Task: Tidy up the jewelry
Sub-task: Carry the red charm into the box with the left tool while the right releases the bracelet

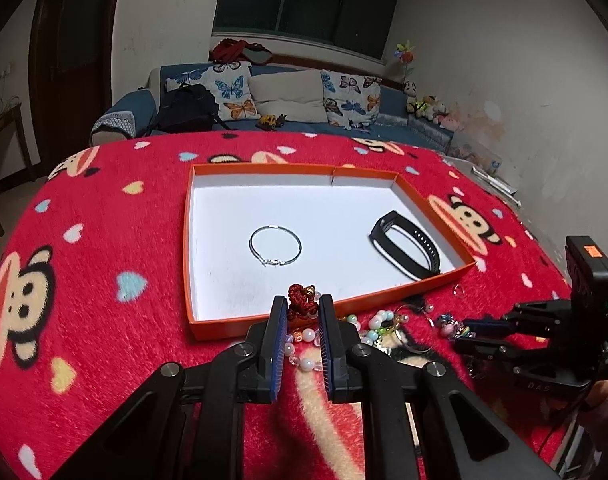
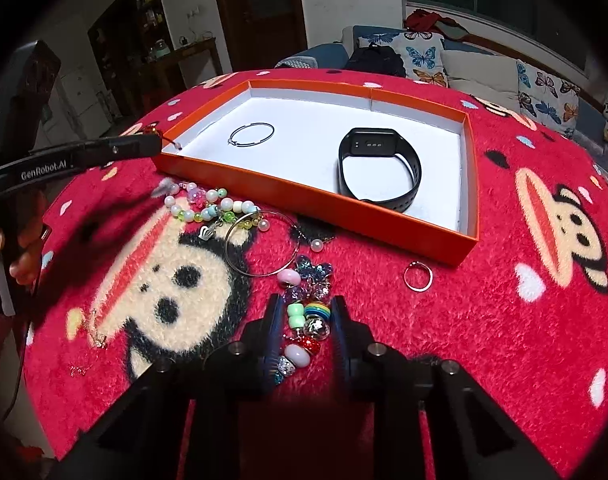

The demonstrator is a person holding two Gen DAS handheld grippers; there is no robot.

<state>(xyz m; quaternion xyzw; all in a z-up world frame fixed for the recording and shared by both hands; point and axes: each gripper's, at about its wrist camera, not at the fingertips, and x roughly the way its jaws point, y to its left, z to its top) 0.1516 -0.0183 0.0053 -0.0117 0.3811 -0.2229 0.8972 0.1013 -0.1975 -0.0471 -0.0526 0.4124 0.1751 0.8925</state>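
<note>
Two pieces already sit in the orange box (image 1: 260,322), mid-frame in both views: a thin wire bangle (image 1: 275,246) left of centre on the white floor, a black watch band (image 1: 407,246) toward its right wall. Left gripper (image 1: 302,310), low centre, is clamped narrow on a red knotted charm (image 1: 302,300), held just above the box's near rim. Right gripper (image 2: 305,320) has its jaws narrow around a multicoloured bead bracelet (image 2: 305,320) lying on the red monkey-print blanket (image 2: 503,320); real pinch or not, can't tell. Loose nearby: pastel bead strand (image 2: 208,206), large hoop (image 2: 260,244), small silver ring (image 2: 417,276).
</note>
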